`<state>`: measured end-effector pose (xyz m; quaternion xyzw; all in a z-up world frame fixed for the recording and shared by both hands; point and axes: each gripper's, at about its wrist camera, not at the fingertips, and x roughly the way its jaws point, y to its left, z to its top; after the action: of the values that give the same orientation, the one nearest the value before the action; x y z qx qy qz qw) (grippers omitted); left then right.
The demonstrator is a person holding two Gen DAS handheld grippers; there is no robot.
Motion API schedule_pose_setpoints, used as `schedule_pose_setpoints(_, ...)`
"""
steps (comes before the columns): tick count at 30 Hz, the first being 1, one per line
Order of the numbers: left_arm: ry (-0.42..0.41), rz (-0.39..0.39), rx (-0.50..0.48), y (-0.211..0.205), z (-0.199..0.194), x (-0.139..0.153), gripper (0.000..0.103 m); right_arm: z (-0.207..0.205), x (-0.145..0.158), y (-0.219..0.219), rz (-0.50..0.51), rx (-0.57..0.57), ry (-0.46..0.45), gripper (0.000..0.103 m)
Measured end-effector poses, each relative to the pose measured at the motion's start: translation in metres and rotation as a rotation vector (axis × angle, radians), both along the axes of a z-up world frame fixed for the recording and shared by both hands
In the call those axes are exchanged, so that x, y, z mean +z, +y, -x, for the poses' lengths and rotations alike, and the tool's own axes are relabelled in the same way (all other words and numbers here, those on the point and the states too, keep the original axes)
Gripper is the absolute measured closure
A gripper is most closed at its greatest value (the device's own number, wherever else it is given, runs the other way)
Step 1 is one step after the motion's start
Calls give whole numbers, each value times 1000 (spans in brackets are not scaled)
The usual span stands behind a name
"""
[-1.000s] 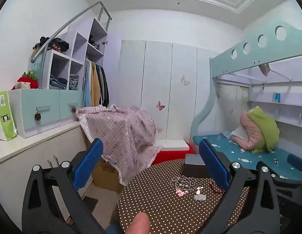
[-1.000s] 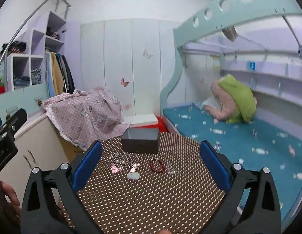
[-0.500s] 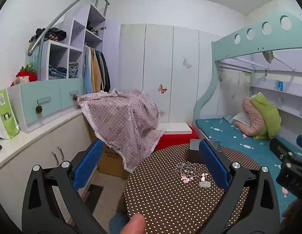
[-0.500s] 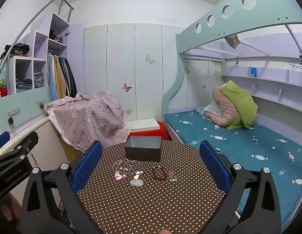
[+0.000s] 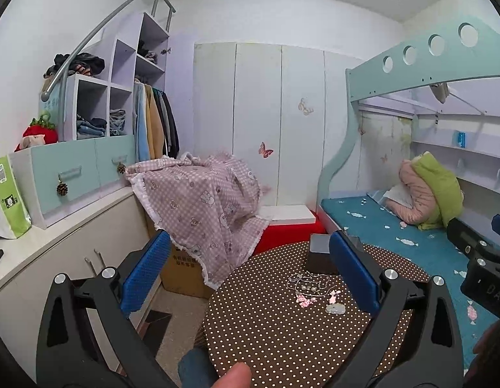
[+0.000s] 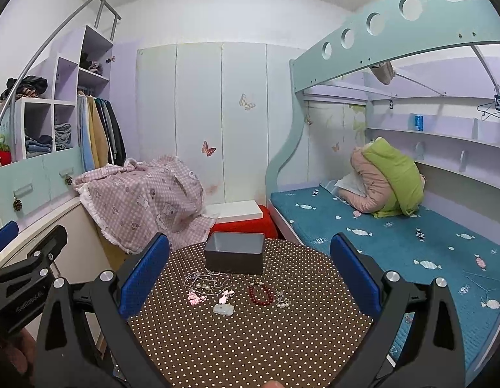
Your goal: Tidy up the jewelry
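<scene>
At the lower middle of the right wrist frame, a round bench (image 6: 250, 349) in brown cloth with small white dots is carrying the jewelry. A dark rectangular box (image 6: 234, 257), open-topped with a grey inside, is sitting at the bench's far edge. Just in front of it, a silvery pearl necklace (image 6: 206, 283) is lying in a loose tangle, with pink flower-shaped pieces (image 6: 196, 298) touching its near side. A pale jade-like pendant (image 6: 223, 309) is resting nearest the camera, a red bead bracelet (image 6: 260, 294) is lying to its right, and small pearl earrings (image 6: 281, 300) are sitting just beside the bracelet.

The right tool (image 6: 249, 274) is hovering above the bench with its blue-padded fingers spread wide, pinching nothing. The left tool (image 5: 250, 274) is likewise gaping, empty, its right finger hiding part of the box (image 5: 319, 253). A pink checked blanket (image 6: 143, 203) is draping over something left of the bench, and a teal bed (image 6: 395, 242) is lying to the right.
</scene>
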<state>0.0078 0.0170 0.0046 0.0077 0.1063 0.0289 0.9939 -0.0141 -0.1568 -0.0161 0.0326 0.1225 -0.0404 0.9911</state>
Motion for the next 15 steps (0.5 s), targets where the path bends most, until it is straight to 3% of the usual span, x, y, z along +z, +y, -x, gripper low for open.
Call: schedule_pose_setpoints(15, 0, 9, -1, 3, -6, 0, 5, -5, 4, 4, 11, 2, 8, 7)
